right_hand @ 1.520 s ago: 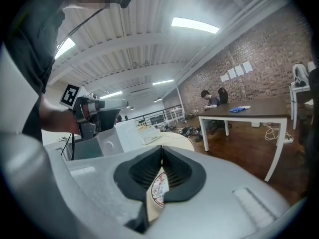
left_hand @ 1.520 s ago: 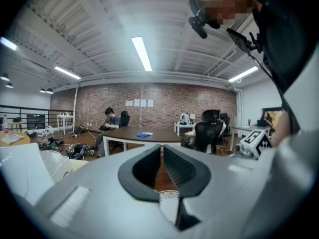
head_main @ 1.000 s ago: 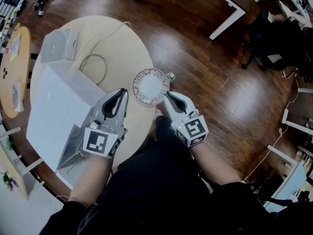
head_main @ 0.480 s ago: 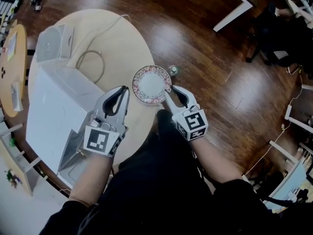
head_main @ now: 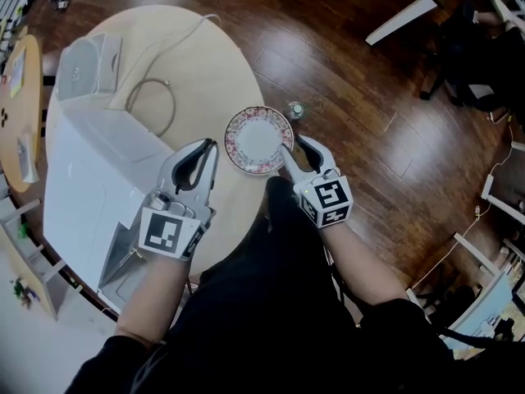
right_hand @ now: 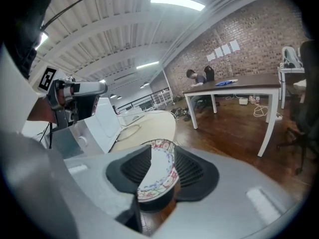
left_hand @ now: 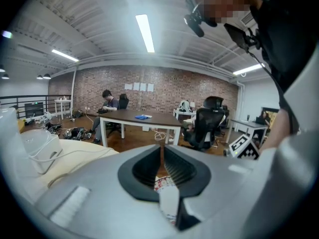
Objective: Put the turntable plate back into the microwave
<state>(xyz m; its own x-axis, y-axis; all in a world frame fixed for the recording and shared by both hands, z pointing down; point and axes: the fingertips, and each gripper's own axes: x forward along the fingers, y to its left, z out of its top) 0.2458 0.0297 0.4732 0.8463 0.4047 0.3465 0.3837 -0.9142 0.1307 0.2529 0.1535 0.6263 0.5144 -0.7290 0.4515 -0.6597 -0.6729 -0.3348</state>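
Note:
The turntable plate (head_main: 258, 140), white with a floral rim, lies at the round table's near edge, right of the white microwave (head_main: 90, 171). My right gripper (head_main: 291, 148) reaches its rim from the near right. Its jaws have just been opening. In the right gripper view the plate (right_hand: 155, 178) stands tilted between the spread pads of the gripper (right_hand: 162, 156), with a gap on each side. My left gripper (head_main: 208, 148) hovers over the table between microwave and plate, shut and empty. In the left gripper view (left_hand: 162, 151) a bit of the plate's rim (left_hand: 163, 184) shows below the jaws.
The microwave's door (head_main: 123, 257) hangs open toward me. A white box (head_main: 82, 68) and a looped cable (head_main: 152, 105) lie on the round table (head_main: 205, 64) behind it. A small jar (head_main: 295, 109) stands on the wooden floor. A yellow side table (head_main: 20, 97) is at the left.
The right gripper's jaws have spread apart around the plate's rim. Both grippers and the plate have sunk a little toward the table.

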